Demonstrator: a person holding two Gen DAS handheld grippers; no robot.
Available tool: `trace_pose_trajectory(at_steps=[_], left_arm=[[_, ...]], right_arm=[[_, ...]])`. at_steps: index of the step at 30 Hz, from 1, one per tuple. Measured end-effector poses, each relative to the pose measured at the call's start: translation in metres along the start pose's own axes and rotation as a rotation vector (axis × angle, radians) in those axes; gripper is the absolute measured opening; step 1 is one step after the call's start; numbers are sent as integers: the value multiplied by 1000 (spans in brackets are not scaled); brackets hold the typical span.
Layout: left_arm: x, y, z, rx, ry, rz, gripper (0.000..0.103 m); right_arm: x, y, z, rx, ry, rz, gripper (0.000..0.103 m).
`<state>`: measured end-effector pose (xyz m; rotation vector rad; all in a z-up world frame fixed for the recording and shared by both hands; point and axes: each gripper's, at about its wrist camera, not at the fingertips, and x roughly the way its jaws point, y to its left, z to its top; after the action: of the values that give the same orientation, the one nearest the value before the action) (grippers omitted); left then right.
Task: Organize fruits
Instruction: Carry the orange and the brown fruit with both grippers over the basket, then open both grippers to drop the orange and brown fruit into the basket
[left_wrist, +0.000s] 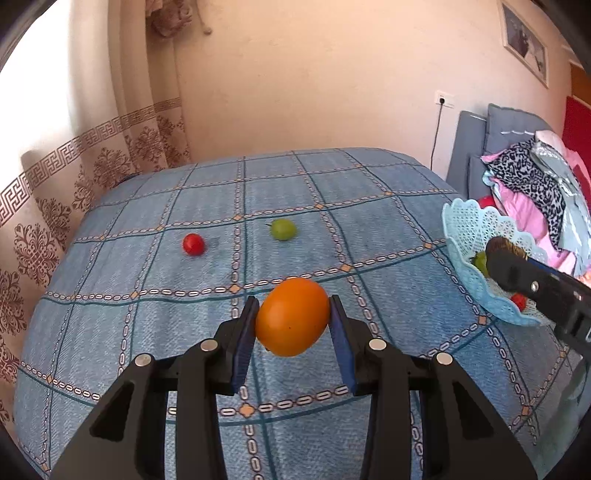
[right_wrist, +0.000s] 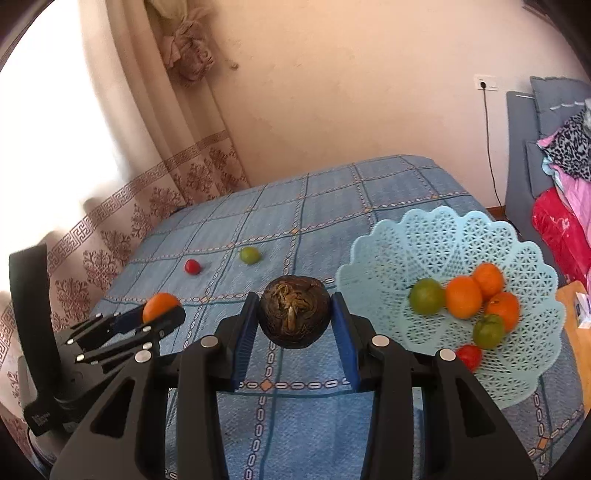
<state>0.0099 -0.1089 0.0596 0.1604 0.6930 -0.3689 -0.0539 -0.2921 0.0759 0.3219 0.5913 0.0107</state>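
My left gripper is shut on an orange fruit, held above the blue checked tablecloth. My right gripper is shut on a dark brown, rough round fruit, just left of the light blue lattice basket. In the basket lie three orange fruits, two green ones and a small red one. A small red fruit and a green fruit rest loose on the cloth farther back. In the right wrist view the left gripper shows at the left with its orange.
A patterned curtain hangs along the table's left side. A grey sofa with piled clothes stands to the right behind the basket. A wall socket with a cable is on the back wall.
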Motion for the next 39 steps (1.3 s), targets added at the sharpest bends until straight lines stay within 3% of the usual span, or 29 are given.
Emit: trace_pose_trajectory(at_steps=[18,39], left_arm=[[0,-29,8,39,-4,-51,39],[9,-105,45,189,-43,-235,39]], right_arm=[[-15,-64,16,147,-23,-136,41],[-14,-107,21,228,-15,-221,41]])
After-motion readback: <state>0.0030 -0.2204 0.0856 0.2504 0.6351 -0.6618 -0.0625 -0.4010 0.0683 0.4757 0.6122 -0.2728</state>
